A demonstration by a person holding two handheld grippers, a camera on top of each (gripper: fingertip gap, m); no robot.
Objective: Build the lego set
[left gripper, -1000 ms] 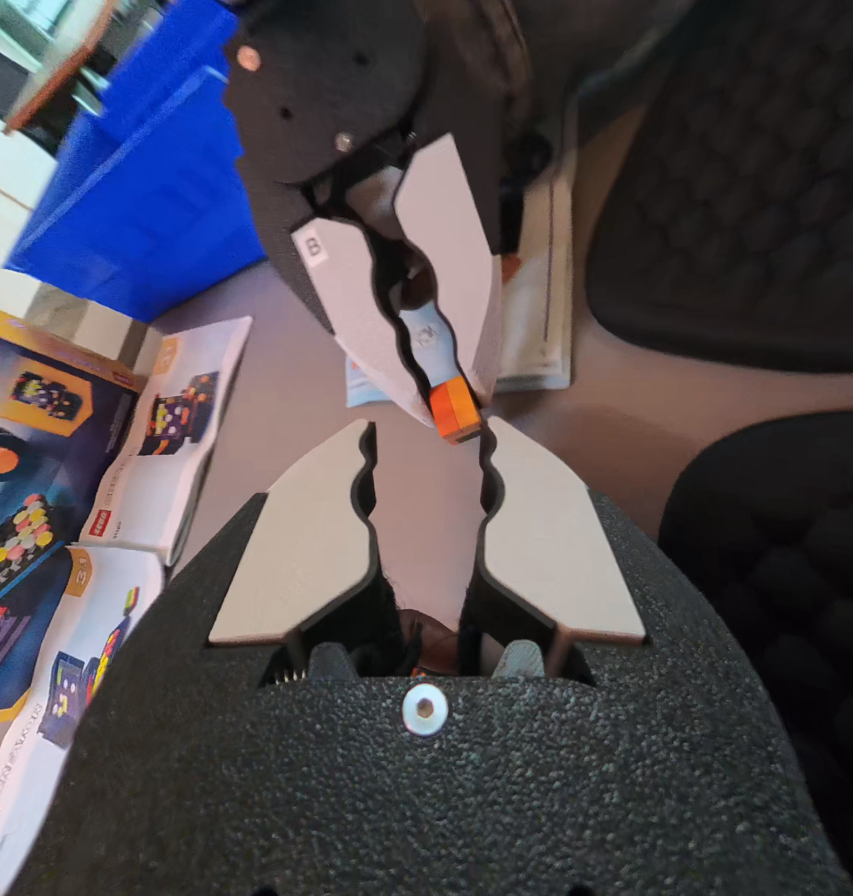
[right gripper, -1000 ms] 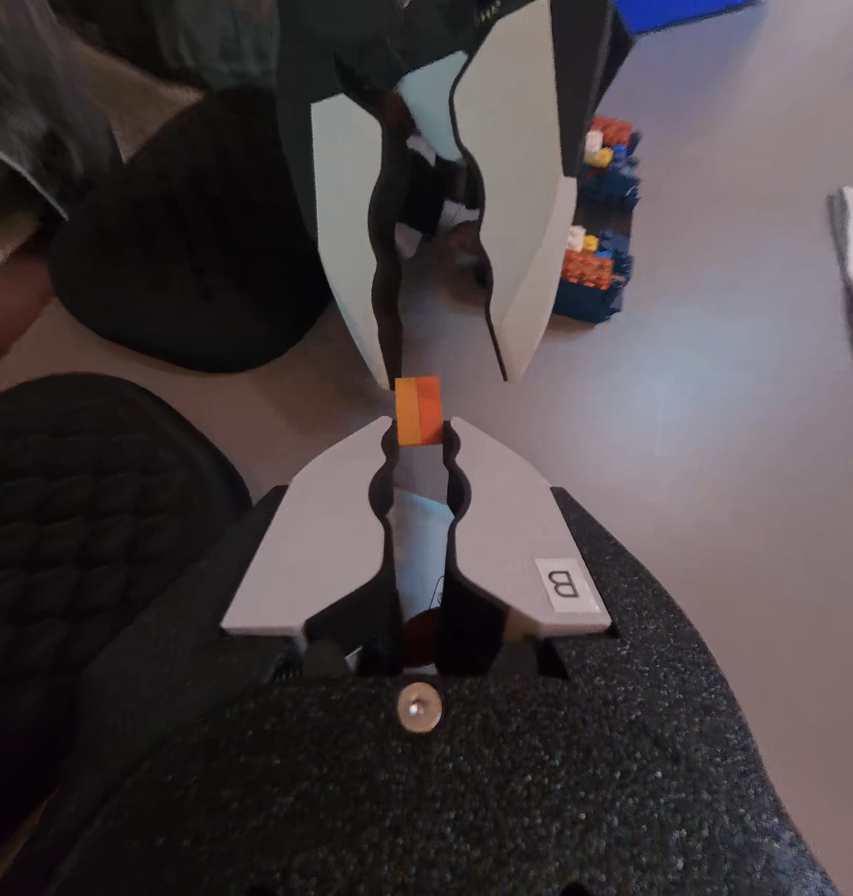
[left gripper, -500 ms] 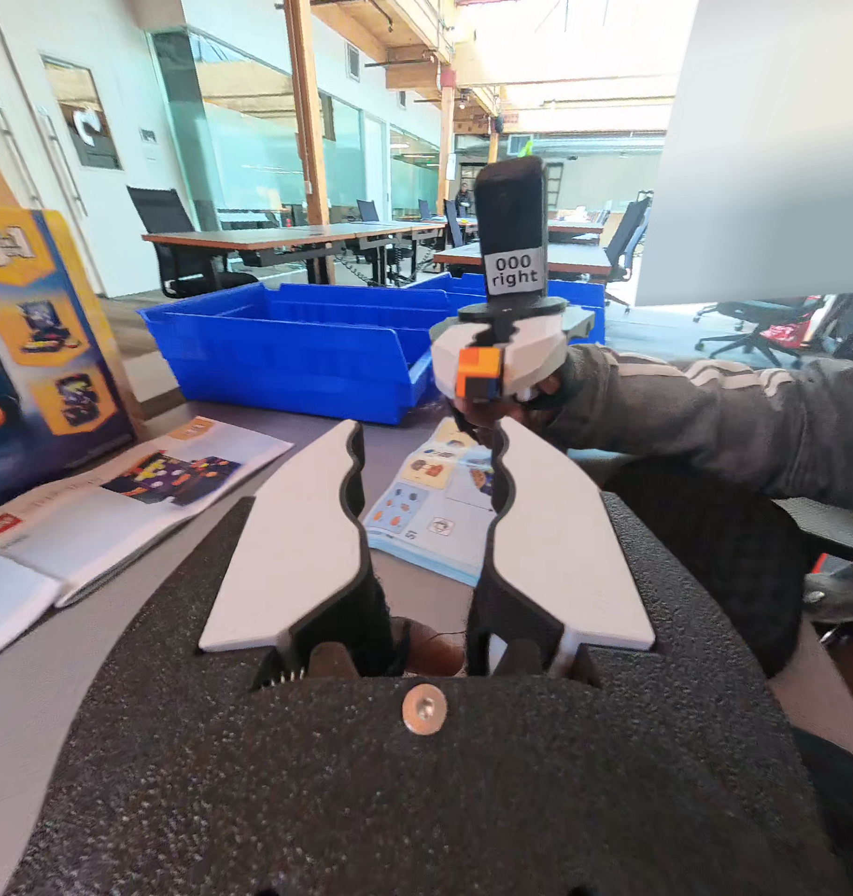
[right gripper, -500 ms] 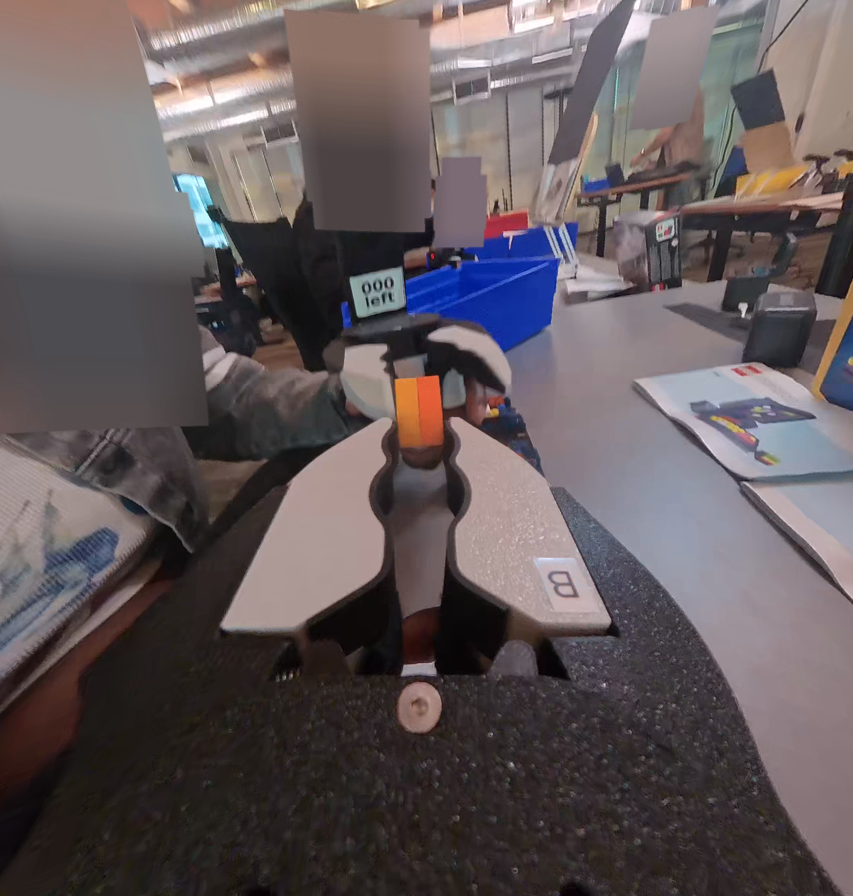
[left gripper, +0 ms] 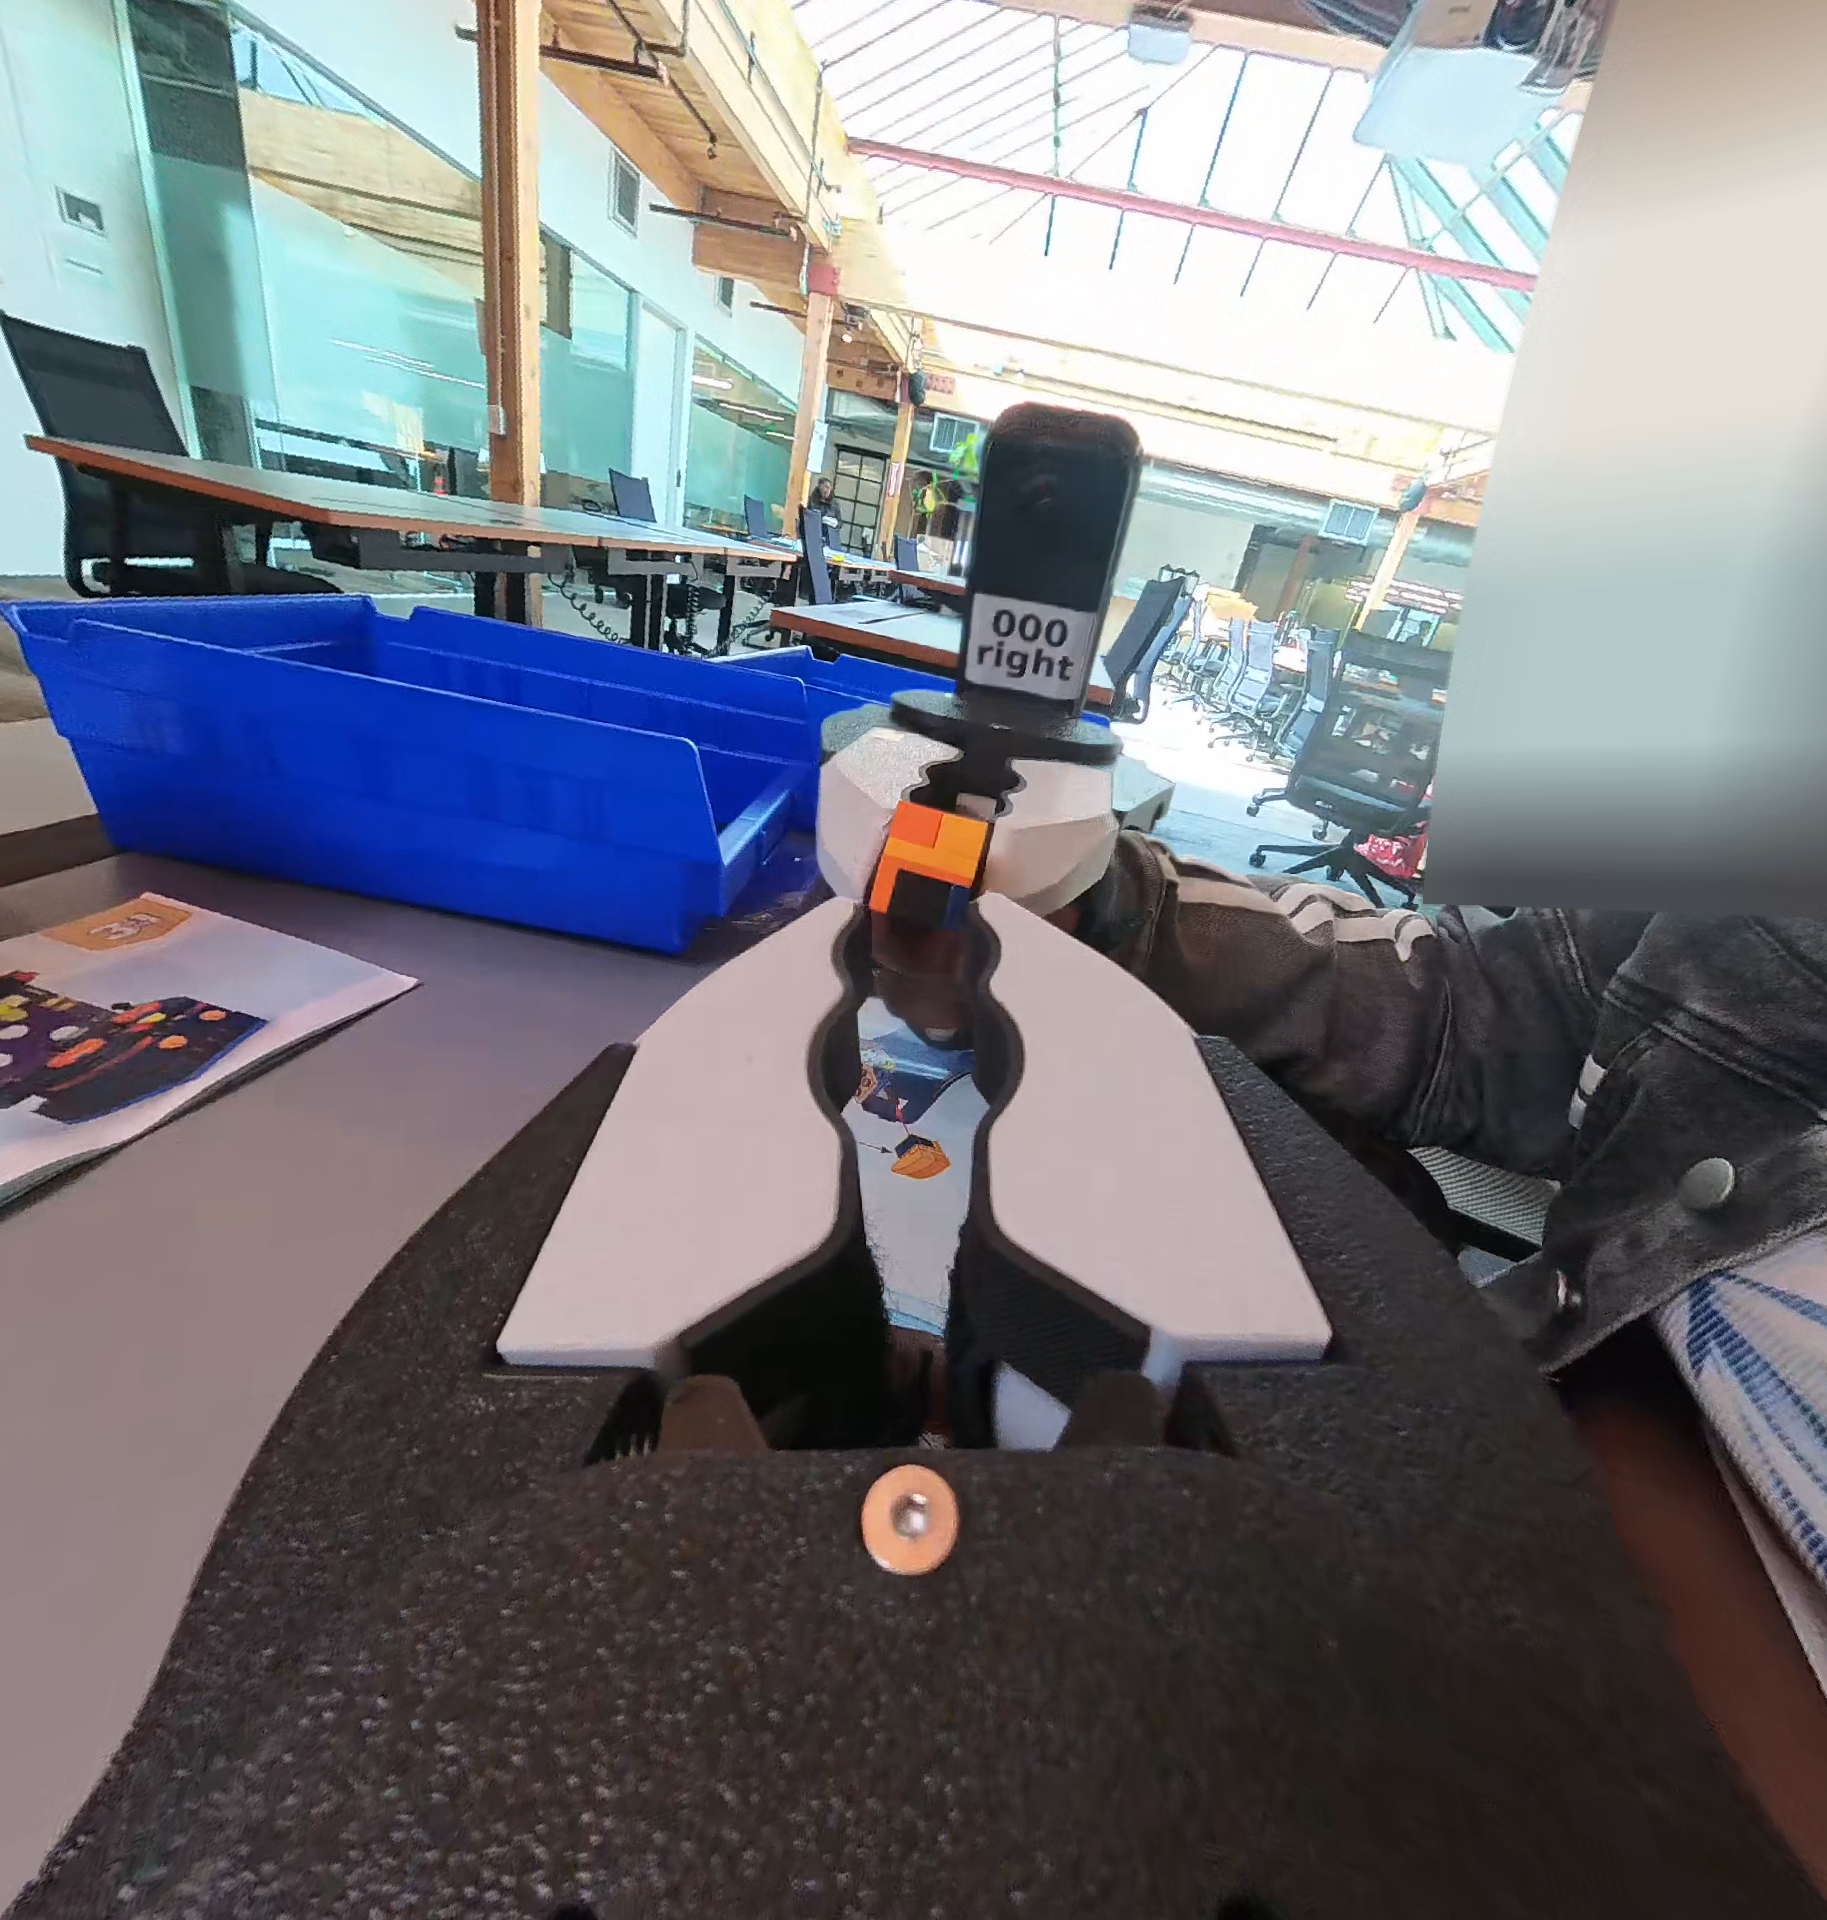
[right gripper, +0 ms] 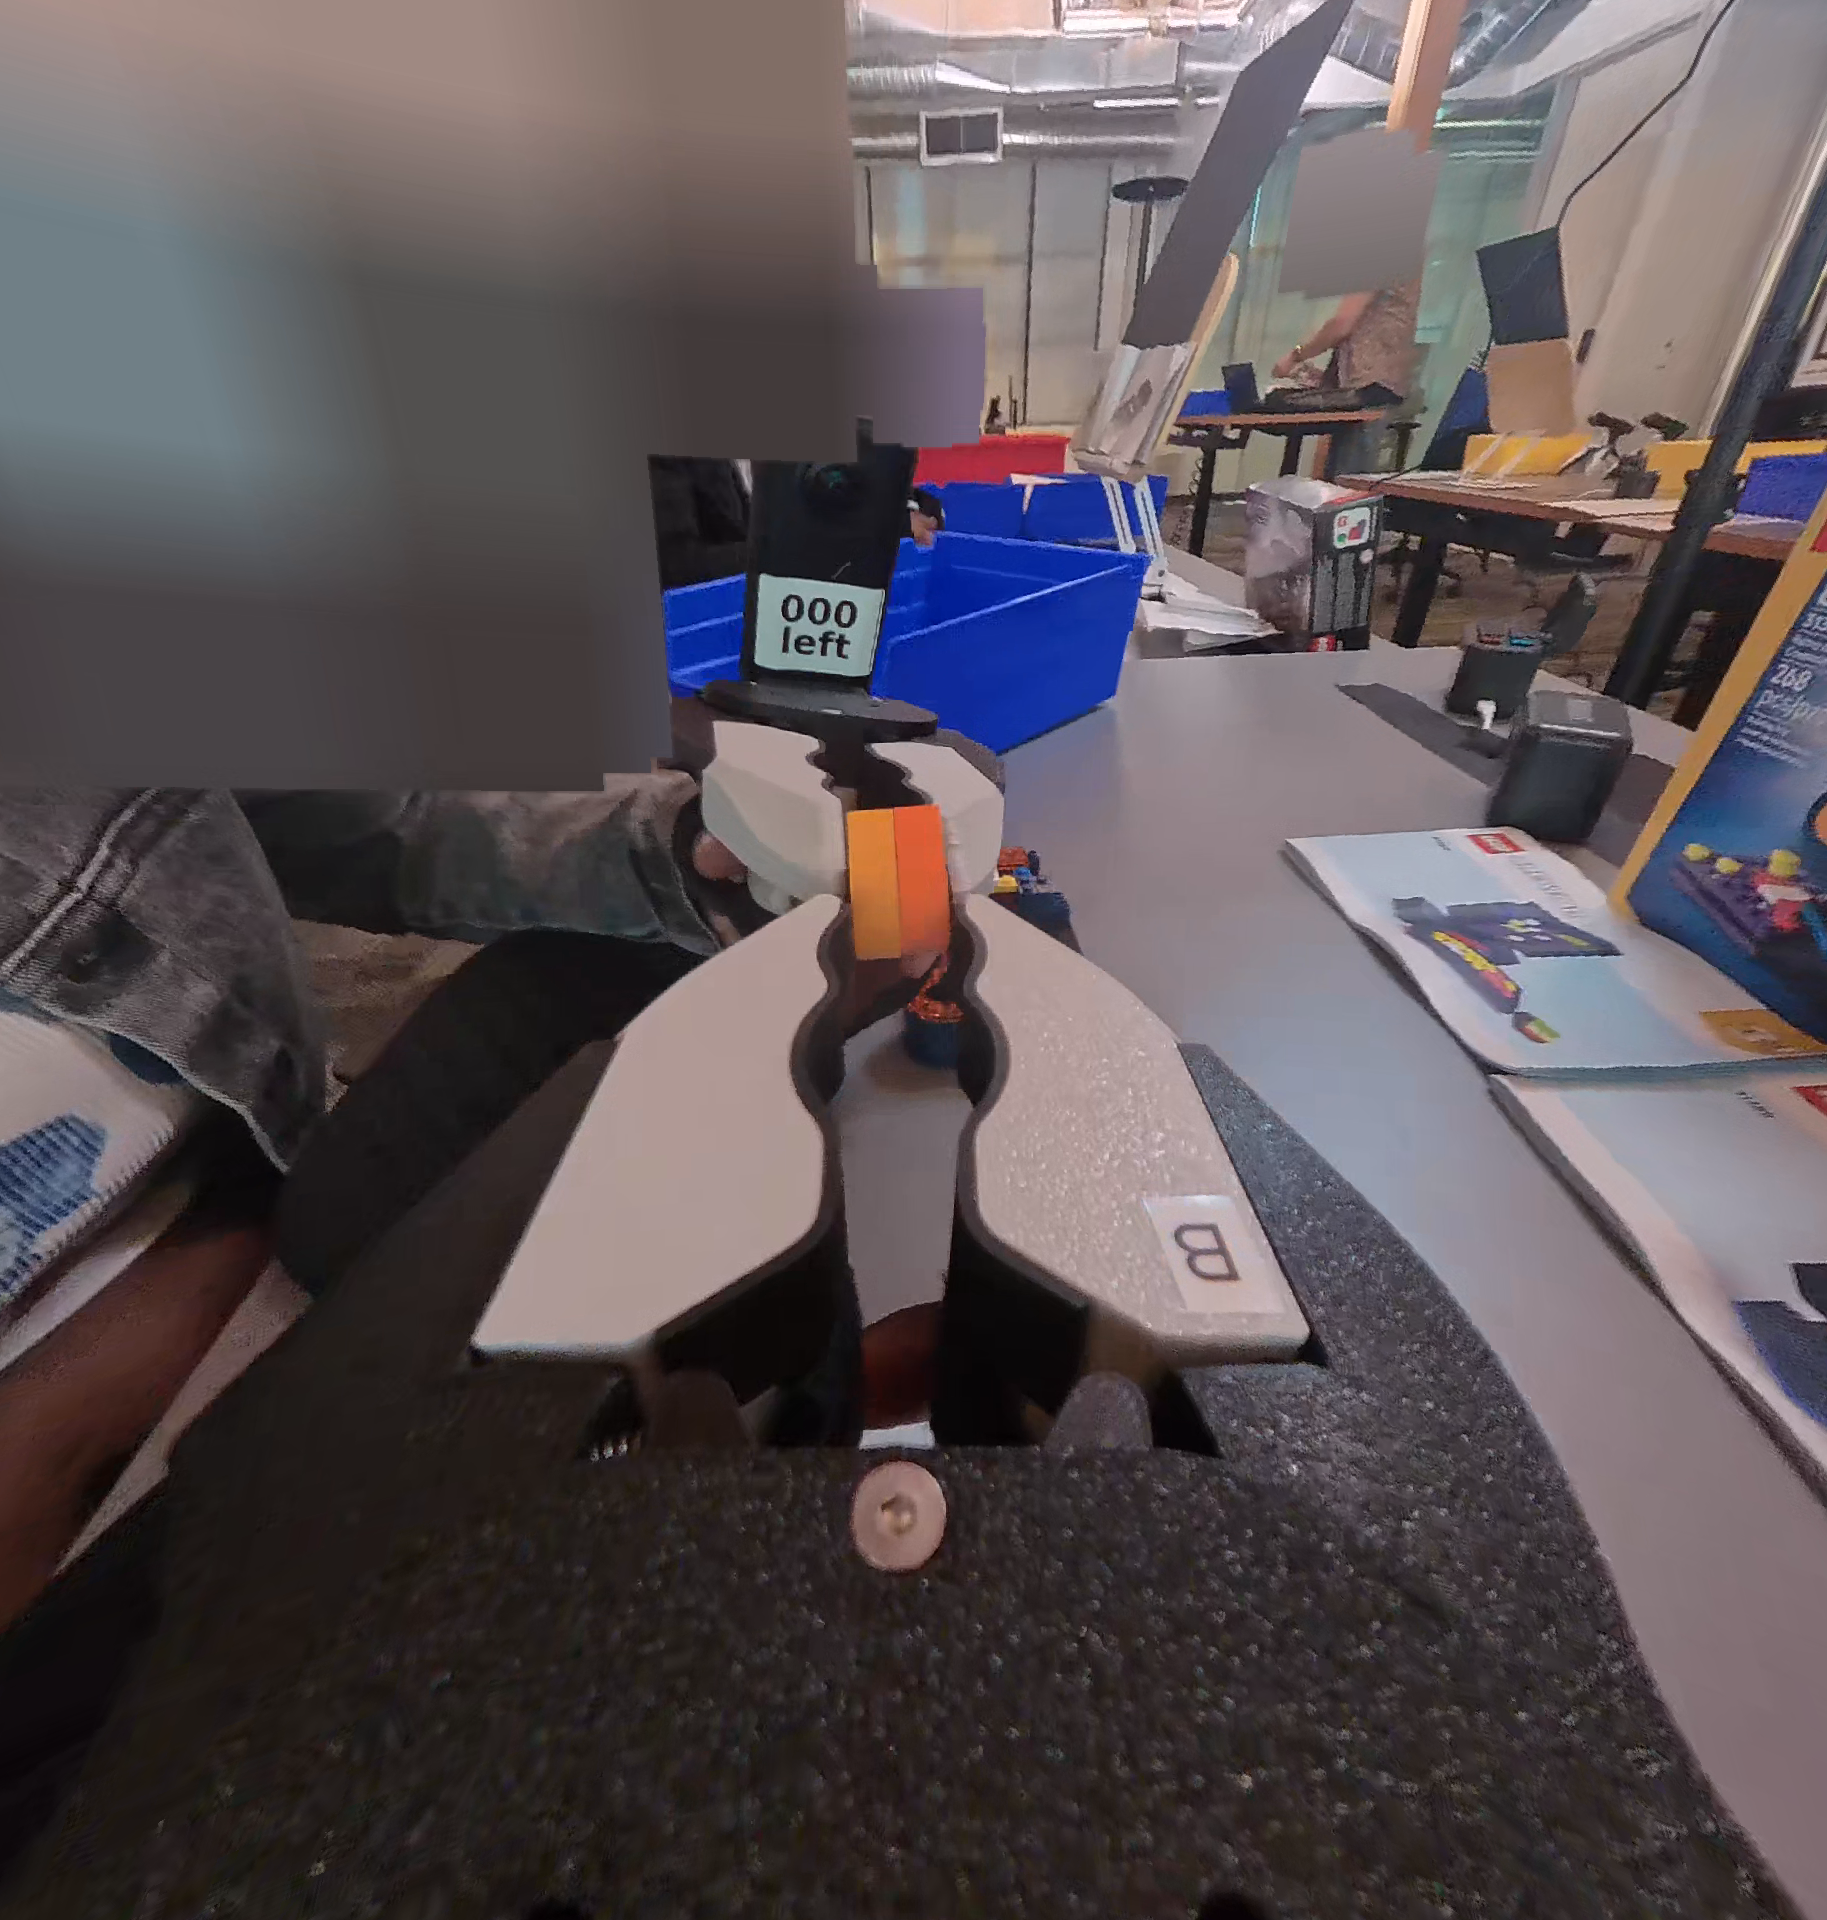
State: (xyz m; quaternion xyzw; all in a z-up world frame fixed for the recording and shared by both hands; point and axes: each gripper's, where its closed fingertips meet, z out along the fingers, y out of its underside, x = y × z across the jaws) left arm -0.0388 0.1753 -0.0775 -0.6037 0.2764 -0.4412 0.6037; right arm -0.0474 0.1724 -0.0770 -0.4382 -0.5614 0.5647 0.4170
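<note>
The right gripper [right gripper: 898,914] is clenched on a small brick block [right gripper: 896,883]. From its own camera the block shows two orange faces side by side, wedged upright between the pale fingertips [right gripper: 992,935]. The left gripper [left gripper: 919,914] meets the same block [left gripper: 930,857] from the opposite side. Its jaws are drawn in narrow and its tips close on the block's dark lower end, where black and blue pieces sit under the orange ones. The two tools face each other tip to tip, with the block held in the air above the surface [left gripper: 265,1195].

A sleeve [left gripper: 1356,997] in dark grey denim runs off to the right behind the right gripper. Through the gap in the left jaws, a light blue leaflet [left gripper: 909,1132] lies flat below. Through the gap in the right jaws, a small blue and orange piece [right gripper: 935,1023] stands on the surface, and a little cluster of loose bricks [right gripper: 1034,894] lies just beyond the tips.

Farther out in the left wrist view, a blue bin [left gripper: 400,769] sits on the surface, with an open booklet [left gripper: 109,1029] near it. In the right wrist view, another booklet [right gripper: 1491,956] lies beside a blue and yellow box [right gripper: 1771,779]. A small black device [right gripper: 1558,769] stands behind them, and a second blue bin [right gripper: 1013,634] stands behind the left gripper.
</note>
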